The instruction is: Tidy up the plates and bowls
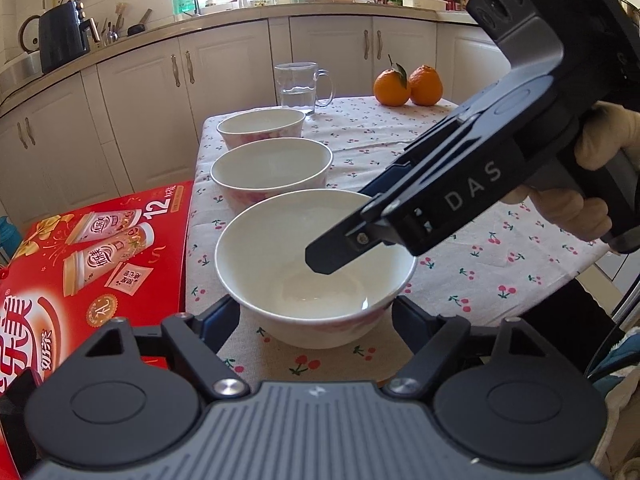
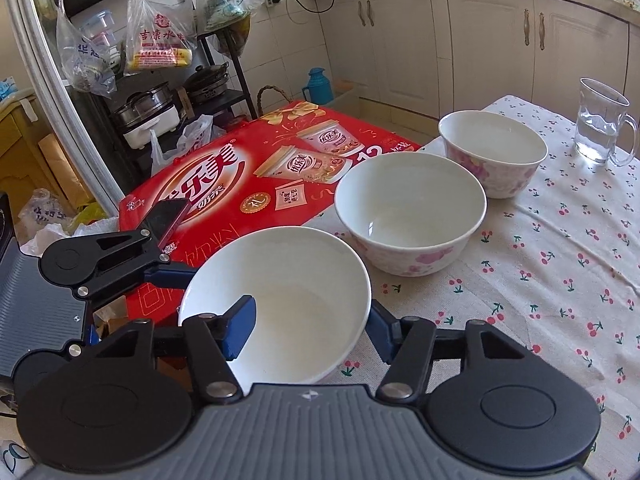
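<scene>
Left wrist view: three bowls in a row on cherry-print tablecloth (image 1: 500, 208), nearest bowl (image 1: 316, 268) at the near edge beside red box (image 1: 92, 256). Left gripper (image 1: 316, 316) fingers straddle its base, apart, not pressing. Right gripper (image 2: 304, 328) clamped on its rim, one finger inside.

Glazed white ceramic bowls (image 2: 276, 304), glossy, with pink floral print outside. Woven cotton tablecloth (image 2: 540, 280), matt, cherry-printed. Clear glass mug (image 2: 600, 124), smooth. Glossy printed cardboard box (image 2: 240, 184). Matt black plastic right gripper (image 2: 308, 334) with blue rubbery pads (image 2: 242, 330) and bright metal screws.
</scene>
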{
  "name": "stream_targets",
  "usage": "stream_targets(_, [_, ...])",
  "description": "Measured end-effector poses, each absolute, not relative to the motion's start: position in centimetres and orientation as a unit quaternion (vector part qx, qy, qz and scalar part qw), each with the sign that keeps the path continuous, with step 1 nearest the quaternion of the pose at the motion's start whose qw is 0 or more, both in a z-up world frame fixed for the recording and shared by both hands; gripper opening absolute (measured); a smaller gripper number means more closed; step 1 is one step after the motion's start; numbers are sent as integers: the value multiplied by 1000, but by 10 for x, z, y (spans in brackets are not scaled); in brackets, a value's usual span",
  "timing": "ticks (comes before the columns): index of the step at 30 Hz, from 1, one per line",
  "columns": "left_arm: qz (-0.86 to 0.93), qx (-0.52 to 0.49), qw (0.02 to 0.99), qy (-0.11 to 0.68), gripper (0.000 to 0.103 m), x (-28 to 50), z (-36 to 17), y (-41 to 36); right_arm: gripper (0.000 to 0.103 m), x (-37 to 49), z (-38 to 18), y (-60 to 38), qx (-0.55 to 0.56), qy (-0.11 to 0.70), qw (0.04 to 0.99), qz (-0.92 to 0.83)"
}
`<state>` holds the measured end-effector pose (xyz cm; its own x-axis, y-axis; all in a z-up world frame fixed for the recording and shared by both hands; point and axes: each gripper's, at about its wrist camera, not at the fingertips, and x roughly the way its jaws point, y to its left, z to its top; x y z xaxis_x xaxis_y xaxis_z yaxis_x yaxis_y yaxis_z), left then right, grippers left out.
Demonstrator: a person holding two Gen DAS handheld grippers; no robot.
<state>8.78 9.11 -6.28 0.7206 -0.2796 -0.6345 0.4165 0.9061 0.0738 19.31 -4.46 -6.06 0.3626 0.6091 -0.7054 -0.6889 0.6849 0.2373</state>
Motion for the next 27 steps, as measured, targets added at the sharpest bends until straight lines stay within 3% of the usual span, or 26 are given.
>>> stream_targets(27, [-319,144,887,300,83,126,-56,2,65,180,-46,-149,-15,391,875,284])
